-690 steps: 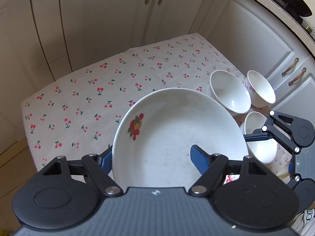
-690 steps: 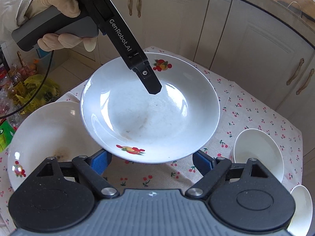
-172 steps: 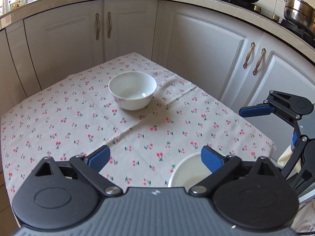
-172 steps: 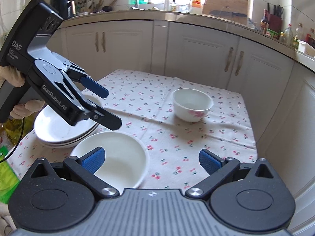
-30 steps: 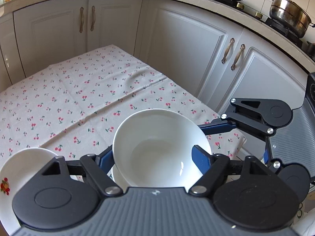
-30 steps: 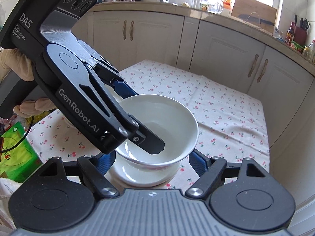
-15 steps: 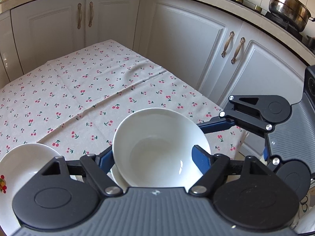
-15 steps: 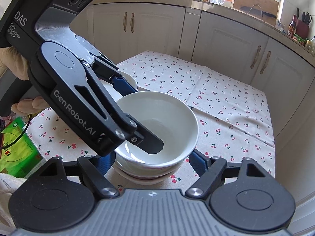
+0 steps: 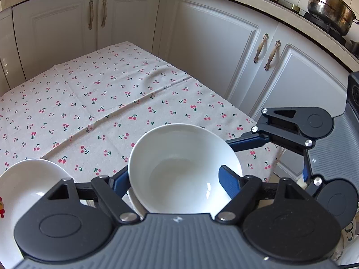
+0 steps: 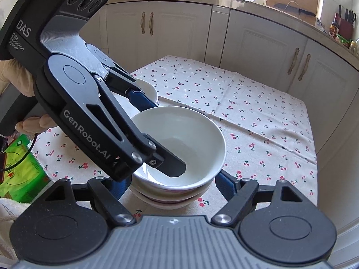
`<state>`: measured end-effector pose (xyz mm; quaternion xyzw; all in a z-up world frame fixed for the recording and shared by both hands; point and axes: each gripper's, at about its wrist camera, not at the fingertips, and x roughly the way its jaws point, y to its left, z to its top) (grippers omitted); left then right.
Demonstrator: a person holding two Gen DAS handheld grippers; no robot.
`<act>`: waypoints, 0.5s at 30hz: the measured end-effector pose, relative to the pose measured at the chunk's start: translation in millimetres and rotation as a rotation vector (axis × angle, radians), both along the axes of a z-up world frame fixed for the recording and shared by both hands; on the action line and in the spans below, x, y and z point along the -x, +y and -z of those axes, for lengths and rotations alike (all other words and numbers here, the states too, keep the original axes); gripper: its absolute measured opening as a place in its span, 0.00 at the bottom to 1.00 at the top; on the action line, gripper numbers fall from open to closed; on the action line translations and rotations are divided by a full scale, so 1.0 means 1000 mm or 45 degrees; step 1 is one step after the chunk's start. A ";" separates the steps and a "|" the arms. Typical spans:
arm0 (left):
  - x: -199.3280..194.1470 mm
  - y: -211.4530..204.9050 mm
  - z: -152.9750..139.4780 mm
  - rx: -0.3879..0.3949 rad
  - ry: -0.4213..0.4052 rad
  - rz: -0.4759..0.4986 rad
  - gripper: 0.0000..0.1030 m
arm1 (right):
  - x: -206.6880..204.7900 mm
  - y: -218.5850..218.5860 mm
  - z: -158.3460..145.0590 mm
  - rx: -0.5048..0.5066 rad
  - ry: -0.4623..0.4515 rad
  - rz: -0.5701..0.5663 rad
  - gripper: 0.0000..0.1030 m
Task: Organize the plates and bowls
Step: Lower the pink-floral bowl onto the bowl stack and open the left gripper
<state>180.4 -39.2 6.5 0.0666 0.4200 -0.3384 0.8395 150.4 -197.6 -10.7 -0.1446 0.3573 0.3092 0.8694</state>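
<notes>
A plain white bowl [image 9: 179,163] [image 10: 190,132] sits nested on top of a short stack of bowls [image 10: 170,198], of which two rims show beneath it. My left gripper [image 9: 175,179] [image 10: 161,136] is shut on this bowl: one finger reaches inside it and the other runs outside its far left wall. My right gripper [image 10: 171,183] is shut on the same bowl, with both blue pads tucked under its rim. One of its fingers [image 9: 249,142] shows at the bowl's right. A stack of white plates [image 9: 29,179] [image 10: 148,89] lies to the left.
The table wears a cherry-print cloth [image 9: 112,94], with bare cloth behind and to the right of the bowls. White cabinets [image 9: 213,51] close in on the far sides. A green packet [image 10: 20,168] lies off the left edge. A gloved hand [image 10: 13,85] holds the left gripper.
The white bowl, held just above the stack a second ago, has come down and now nests in it. Both grippers kept the same hold on it.
</notes>
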 end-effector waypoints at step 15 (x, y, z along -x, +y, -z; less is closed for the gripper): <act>0.010 0.035 -0.011 0.010 -0.169 -0.097 0.86 | 0.017 -0.005 -0.010 -0.048 -0.097 0.012 0.99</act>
